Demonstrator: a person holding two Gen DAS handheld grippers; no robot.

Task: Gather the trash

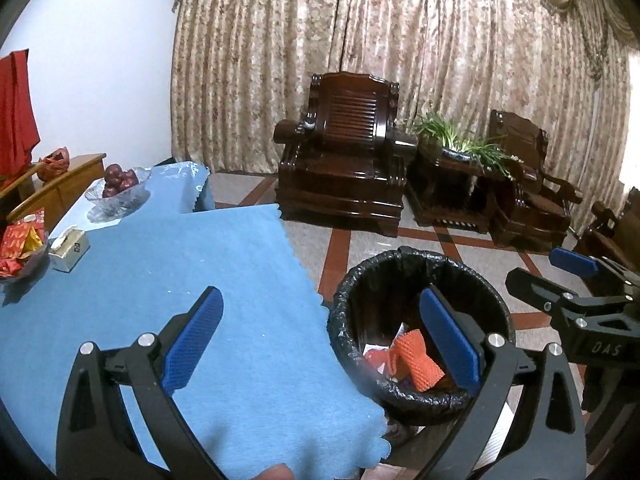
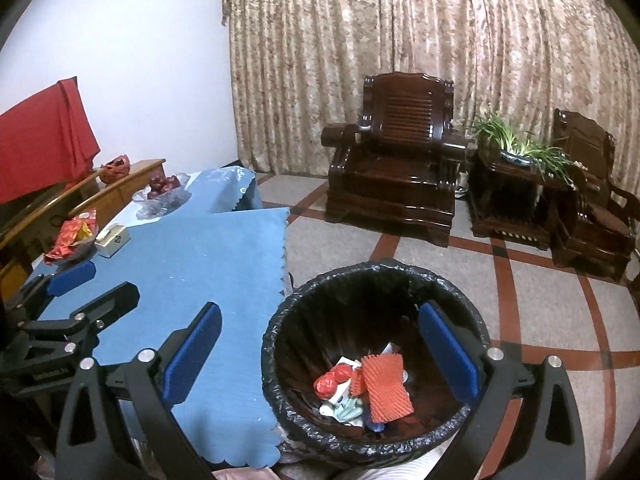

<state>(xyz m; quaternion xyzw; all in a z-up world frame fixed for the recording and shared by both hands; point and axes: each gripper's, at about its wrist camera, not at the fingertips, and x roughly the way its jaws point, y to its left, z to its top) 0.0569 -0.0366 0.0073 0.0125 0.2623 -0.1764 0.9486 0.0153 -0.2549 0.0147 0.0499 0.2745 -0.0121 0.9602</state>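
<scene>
A bin with a black liner stands on the floor beside the blue-clothed table; it also shows in the right wrist view. Inside lie an orange foam net, a red wrapper and other scraps; the net shows in the left wrist view too. My left gripper is open and empty, straddling the table edge and the bin. My right gripper is open and empty above the bin's near rim. The right gripper also shows at the left view's right edge. The left gripper shows in the right view.
At the table's far left stand a tissue box, a dish of red packets and a glass bowl of red fruit. Dark wooden armchairs and a plant stand line the curtain. Tiled floor lies around the bin.
</scene>
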